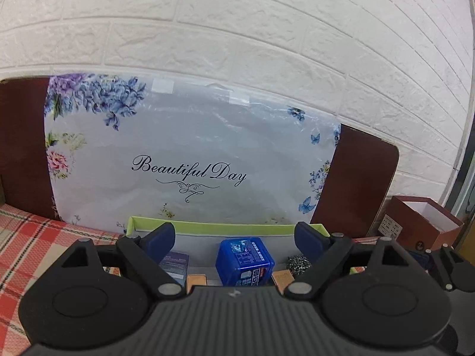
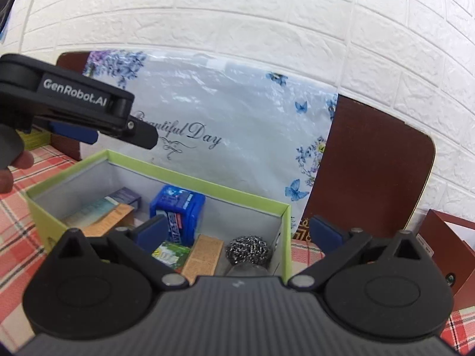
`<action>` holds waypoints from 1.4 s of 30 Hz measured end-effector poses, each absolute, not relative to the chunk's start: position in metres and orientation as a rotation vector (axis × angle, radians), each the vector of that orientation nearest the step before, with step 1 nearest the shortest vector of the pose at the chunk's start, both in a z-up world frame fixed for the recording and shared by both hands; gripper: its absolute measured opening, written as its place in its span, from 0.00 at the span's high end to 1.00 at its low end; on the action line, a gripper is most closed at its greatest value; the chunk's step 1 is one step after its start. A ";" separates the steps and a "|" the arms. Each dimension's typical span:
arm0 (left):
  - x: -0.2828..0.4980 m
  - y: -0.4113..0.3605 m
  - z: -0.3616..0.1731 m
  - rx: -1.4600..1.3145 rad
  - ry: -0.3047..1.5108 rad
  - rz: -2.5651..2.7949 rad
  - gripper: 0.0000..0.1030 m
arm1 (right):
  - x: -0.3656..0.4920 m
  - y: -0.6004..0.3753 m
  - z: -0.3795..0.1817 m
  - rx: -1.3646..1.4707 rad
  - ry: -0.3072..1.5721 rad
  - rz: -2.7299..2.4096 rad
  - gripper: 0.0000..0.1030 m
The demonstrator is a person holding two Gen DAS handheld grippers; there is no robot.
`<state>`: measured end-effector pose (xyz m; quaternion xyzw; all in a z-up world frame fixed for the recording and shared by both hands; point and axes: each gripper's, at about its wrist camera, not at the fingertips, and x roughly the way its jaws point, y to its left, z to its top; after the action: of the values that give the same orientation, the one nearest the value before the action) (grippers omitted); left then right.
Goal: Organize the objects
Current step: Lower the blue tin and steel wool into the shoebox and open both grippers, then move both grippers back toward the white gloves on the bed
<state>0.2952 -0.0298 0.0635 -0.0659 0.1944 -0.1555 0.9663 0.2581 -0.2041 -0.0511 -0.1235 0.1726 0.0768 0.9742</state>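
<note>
The landmark here is the open rectangular cardboard box with lime-green walls and a pale grey inside, which stands on the red-and-white checked tablecloth; the left gripper hangs above this box with its two blue-padded fingers spread wide and nothing between them; the right gripper is over the near right part of the box, its jaws also released and empty, one blue pad over the inside and the other just outside the right wall. Inside the box, near the back wall, stands the blue plastic cube-shaped container with white print; to the left of it in the box lies a flat purple-and-white carton, resting on a pale teal-and-white packet and a tan kraft packet; in front of the blue container lies a small green-and-white packet; beside that stands a tan kraft-paper pack; in the right end of the box sits a round steel-wire scouring ball. Behind the box leans a large white board with blue and purple flowers and the words "Beautiful Day", against a dark brown wooden panel and the white brick-pattern wall; to the right of the box, apart from it, stands an open dark red cardboard box with a white inside.
</note>
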 end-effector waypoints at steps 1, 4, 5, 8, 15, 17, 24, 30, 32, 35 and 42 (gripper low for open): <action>0.285 -0.029 0.067 -0.123 0.387 -0.310 0.12 | 0.251 -0.204 -0.048 -0.253 0.342 0.151 0.00; 0.255 -0.029 0.076 -0.095 0.391 -0.285 0.12 | 0.223 -0.203 -0.041 -0.253 0.325 0.150 0.00; 0.244 -0.028 0.078 -0.094 0.401 -0.267 0.12 | 0.214 -0.206 -0.039 -0.250 0.323 0.153 0.00; 0.212 -0.027 0.084 -0.114 0.429 -0.239 0.12 | 0.183 -0.212 -0.032 -0.242 0.312 0.158 0.00; 0.146 -0.033 0.076 -0.089 0.447 -0.232 0.11 | 0.108 -0.228 -0.029 -0.181 0.308 0.163 0.00; 0.134 -0.035 0.070 -0.085 0.462 -0.233 0.11 | 0.090 -0.232 -0.034 -0.165 0.322 0.150 0.00; 0.114 -0.031 0.044 -0.127 0.558 -0.218 0.11 | 0.050 -0.252 -0.064 -0.027 0.415 0.114 0.00; 0.106 -0.018 0.014 -0.156 0.626 -0.226 0.11 | 0.034 -0.263 -0.094 0.065 0.504 0.100 0.00; 0.103 -0.016 0.003 -0.164 0.653 -0.271 0.11 | 0.032 -0.263 -0.102 0.066 0.532 0.098 0.00; 0.101 -0.024 -0.010 -0.148 0.682 -0.341 0.11 | 0.028 -0.264 -0.110 0.059 0.541 0.083 0.00; 0.113 -0.065 -0.020 -0.075 0.684 -0.510 0.11 | 0.027 -0.269 -0.111 0.011 0.535 0.033 0.00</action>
<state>0.1127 -0.0655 -0.0198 -0.0363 0.3314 -0.2475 0.9097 0.0275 -0.2689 -0.1111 0.0052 0.2642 0.0162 0.9643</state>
